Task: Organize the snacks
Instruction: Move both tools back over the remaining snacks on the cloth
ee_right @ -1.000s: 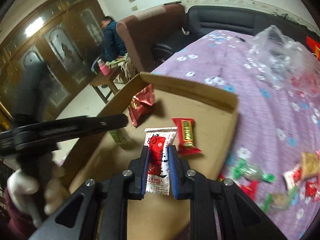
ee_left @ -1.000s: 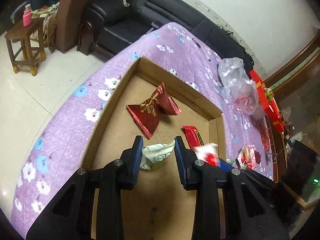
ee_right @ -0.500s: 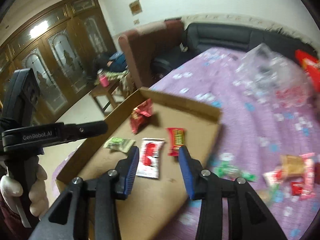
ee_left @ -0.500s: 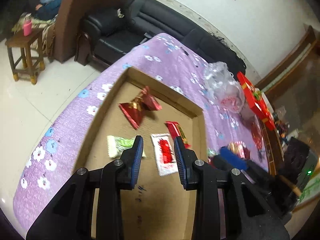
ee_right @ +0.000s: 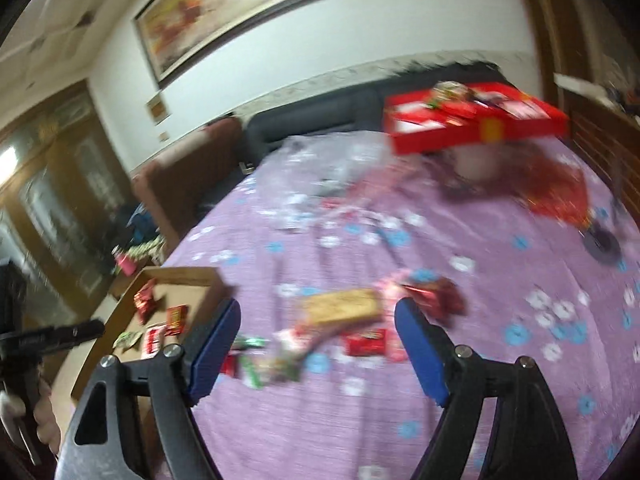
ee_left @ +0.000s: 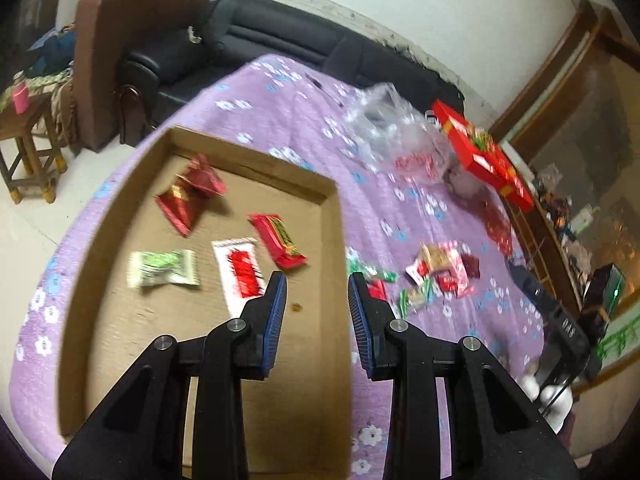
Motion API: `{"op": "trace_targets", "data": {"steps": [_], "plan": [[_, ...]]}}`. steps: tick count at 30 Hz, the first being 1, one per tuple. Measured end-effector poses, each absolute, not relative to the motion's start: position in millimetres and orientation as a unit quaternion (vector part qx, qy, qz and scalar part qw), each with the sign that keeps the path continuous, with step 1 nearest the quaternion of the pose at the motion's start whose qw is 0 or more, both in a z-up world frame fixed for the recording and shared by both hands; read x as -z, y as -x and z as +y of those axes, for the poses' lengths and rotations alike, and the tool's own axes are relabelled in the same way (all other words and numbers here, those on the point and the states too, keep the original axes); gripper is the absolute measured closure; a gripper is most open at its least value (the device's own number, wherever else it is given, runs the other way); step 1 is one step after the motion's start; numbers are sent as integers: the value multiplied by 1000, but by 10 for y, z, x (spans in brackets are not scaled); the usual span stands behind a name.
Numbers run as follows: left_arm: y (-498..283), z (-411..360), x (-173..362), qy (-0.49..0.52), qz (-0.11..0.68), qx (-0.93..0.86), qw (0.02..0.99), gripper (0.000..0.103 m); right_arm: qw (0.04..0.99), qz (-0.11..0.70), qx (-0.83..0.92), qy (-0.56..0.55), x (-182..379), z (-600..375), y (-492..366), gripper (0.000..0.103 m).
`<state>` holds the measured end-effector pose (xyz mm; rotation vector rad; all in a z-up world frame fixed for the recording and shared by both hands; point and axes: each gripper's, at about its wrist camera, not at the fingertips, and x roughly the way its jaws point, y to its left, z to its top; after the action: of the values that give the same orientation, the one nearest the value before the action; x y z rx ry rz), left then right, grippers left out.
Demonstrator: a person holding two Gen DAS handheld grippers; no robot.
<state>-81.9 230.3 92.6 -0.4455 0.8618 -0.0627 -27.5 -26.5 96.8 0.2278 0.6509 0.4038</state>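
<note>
A shallow cardboard tray [ee_left: 336, 240] lies on the purple flowered cloth. In it lie a dark red pouch [ee_left: 188, 196], a green packet [ee_left: 164, 270], a white-and-red packet [ee_left: 240, 272] and a red bar [ee_left: 278, 240]. My left gripper [ee_left: 316, 286] is open and empty above the tray's right edge. A loose pile of snacks [ee_left: 436, 272] lies right of the tray. My right gripper [ee_right: 318, 312] is wide open and empty above that pile [ee_right: 340, 320], where a tan packet [ee_right: 340, 308] shows. The tray [ee_right: 188, 276] appears at its left.
A crumpled clear plastic bag [ee_left: 392, 136] and a red gift box [ee_left: 480, 156] sit at the far side of the table. A black sofa [ee_left: 280, 40], a brown armchair [ee_left: 120, 40] and a wooden stool [ee_left: 28, 152] stand beyond the table.
The right gripper opened, left the white-and-red packet in the tray and swung right over the loose pile. The left gripper drew back and right from the green packet.
</note>
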Motion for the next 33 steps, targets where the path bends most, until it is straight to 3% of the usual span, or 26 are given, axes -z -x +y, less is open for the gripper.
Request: {"op": "trace_targets", "data": {"steps": [12,26,27,33], "plan": [[304,1377,-768,141,464,95,869,73,914,327,-166,-174,-521,-828,-15,21],[-919,631,-252,186,522,125,823,73,906,308,-150,-248,-455,-1339,-102,21],[-943,569,-202,185,534,132,814,69,905,309,-150,-252,-452,-1363,-111,21],[-608,327,-299,198,562,263,759,70,893,319,-158,-274,-409,-1439,-160,21]]}}
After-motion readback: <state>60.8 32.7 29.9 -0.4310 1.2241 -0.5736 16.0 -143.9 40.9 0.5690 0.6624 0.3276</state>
